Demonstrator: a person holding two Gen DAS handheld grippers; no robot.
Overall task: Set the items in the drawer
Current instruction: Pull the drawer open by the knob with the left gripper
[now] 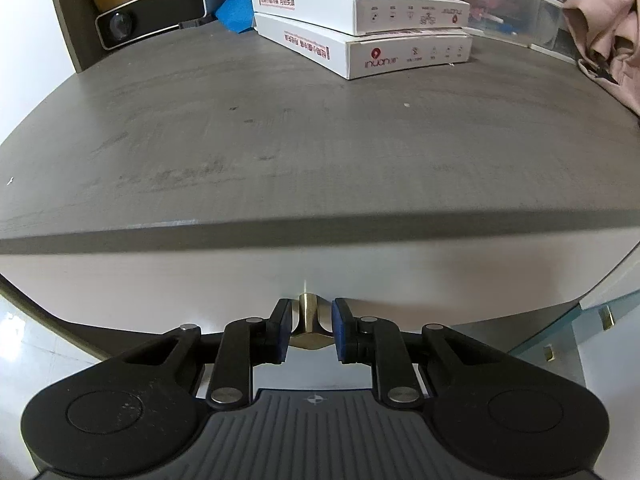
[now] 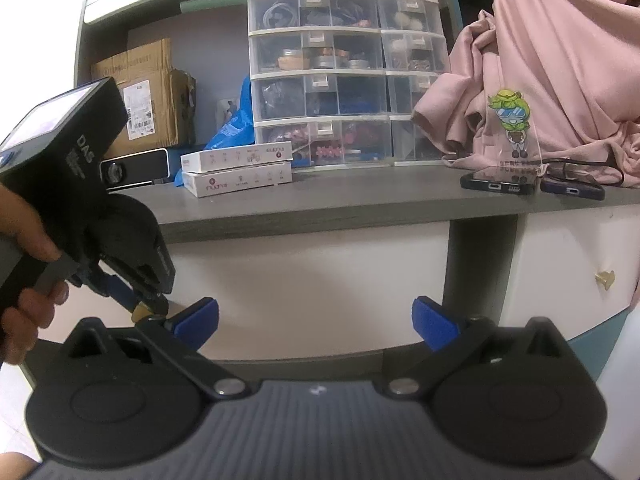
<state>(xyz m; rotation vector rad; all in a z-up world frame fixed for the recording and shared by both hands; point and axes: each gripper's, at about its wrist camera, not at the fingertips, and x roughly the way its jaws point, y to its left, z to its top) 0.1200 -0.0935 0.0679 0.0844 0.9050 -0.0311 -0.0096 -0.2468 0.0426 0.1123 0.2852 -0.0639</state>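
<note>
Left gripper (image 1: 308, 330) pads clamped on brass knob (image 1: 309, 322) of white drawer front (image 1: 200, 280), drawer closed under grey desk (image 1: 280, 152). Right gripper (image 2: 316, 322) wide apart, holding nothing. Farther back: two stacked white boxes (image 1: 384, 28), two phones (image 2: 532, 184).

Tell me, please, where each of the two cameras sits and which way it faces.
Left wrist: on the left claw, low before the white drawer front, facing its brass knob between the pads, desk top above.
Right wrist: on the right claw, farther back, facing the desk front; jaws apart, empty; the person's left hand shows at the left edge.
Shared: the stacked white boxes, the knob and the left claw.
</note>
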